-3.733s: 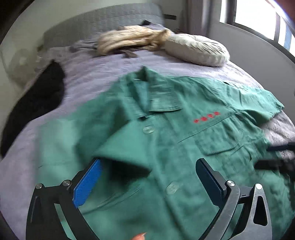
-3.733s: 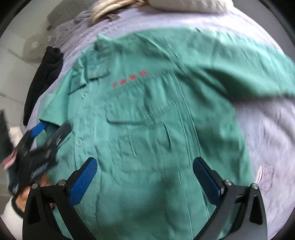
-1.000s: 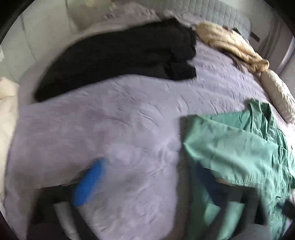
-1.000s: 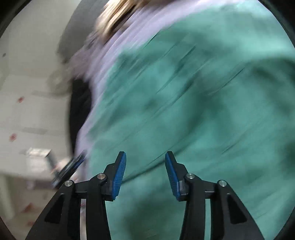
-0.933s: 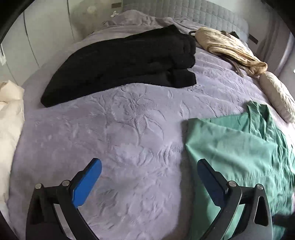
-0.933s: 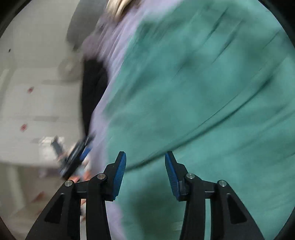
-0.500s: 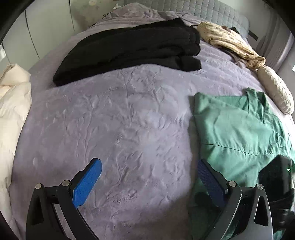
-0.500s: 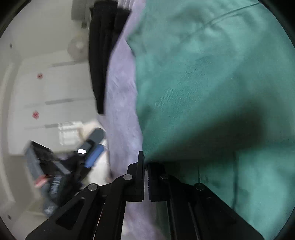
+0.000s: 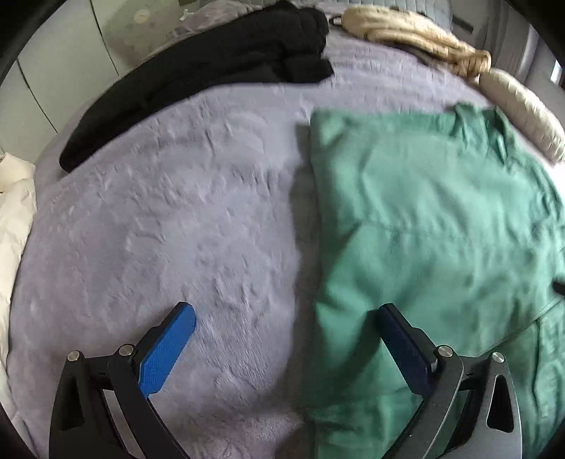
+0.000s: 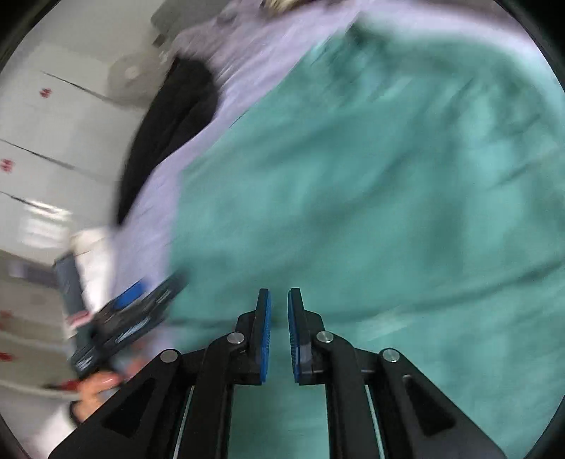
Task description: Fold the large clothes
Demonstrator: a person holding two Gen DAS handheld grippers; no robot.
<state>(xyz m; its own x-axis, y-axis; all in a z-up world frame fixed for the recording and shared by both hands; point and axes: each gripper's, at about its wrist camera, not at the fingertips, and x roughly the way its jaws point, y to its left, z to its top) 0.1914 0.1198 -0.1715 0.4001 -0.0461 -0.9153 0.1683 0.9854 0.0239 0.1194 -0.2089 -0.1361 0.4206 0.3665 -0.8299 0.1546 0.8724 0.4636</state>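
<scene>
Green shirt (image 9: pixel 434 226) lies on the right half of the bed (image 9: pixel 183 219), folded over so that a plain panel faces up, its straight left edge running from the foot toward the headboard and its collar toward the far right corner. My right wrist view is smeared by motion: the shirt there is a teal blur, no seam or button can be made out, and its near and right parts are cut off by the picture's edge. The bed carries a lilac, embossed cover that fills the left half bare. At the far left edge a long black garment (image 9: pixel 197 70) lies folded; along the head edge a cream bundle (image 9: pixel 416 33) is twisted up, and a pale cushion (image 9: pixel 522 106) sits at the far right corner. Something cream-white (image 9: pixel 16 212) hangs off the left edge, only partly in view. Beyond the bed stand pale cupboard doors (image 10: pixel 53 141) with small red marks too blurred to read.

My left gripper (image 9: pixel 286 339) hangs over the near edge with its jaws wide apart, the blue pad over bare cover, the dark one over the shirt's left edge, nothing between them. My right gripper (image 10: pixel 279 332) is over the shirt, its jaws nearly together and just opening, a narrow gap showing and no cloth pinched in it. My hand (image 10: pixel 95 388) on the left gripper is a blur.
</scene>
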